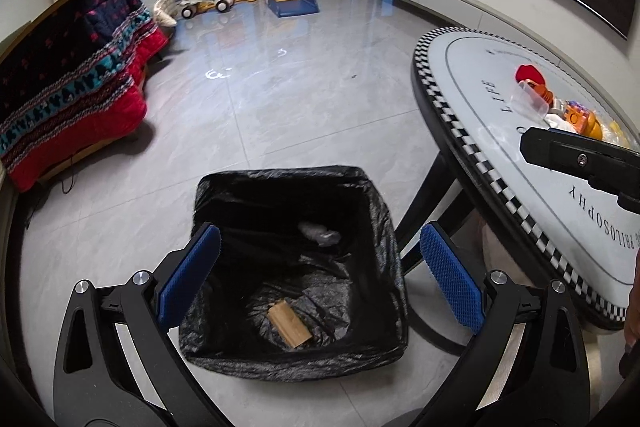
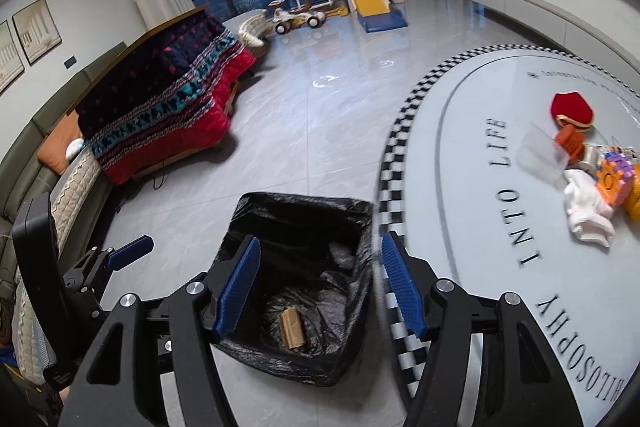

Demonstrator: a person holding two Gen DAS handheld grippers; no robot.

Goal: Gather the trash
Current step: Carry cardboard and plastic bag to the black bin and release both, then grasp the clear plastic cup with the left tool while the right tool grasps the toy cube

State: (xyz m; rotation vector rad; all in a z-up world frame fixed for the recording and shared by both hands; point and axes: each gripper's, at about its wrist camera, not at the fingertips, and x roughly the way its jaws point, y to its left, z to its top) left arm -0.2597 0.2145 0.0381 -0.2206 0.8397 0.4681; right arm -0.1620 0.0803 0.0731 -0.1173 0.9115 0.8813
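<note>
Both tools over the bin (image 1: 296, 267), beside the worktop (image 1: 500, 131). Left tool (image 1: 320, 267): jaws spread wide, nothing between. Right tool (image 2: 318, 287): jaws apart, nothing held. In the black liner: brown cardboard piece (image 1: 290, 323) on the bottom, crumpled clear wrapper (image 1: 320, 234) higher up.

Open bin mouth (image 1: 280, 187), table edge (image 1: 460, 131) beside, floor (image 1: 300, 87) clear
</note>
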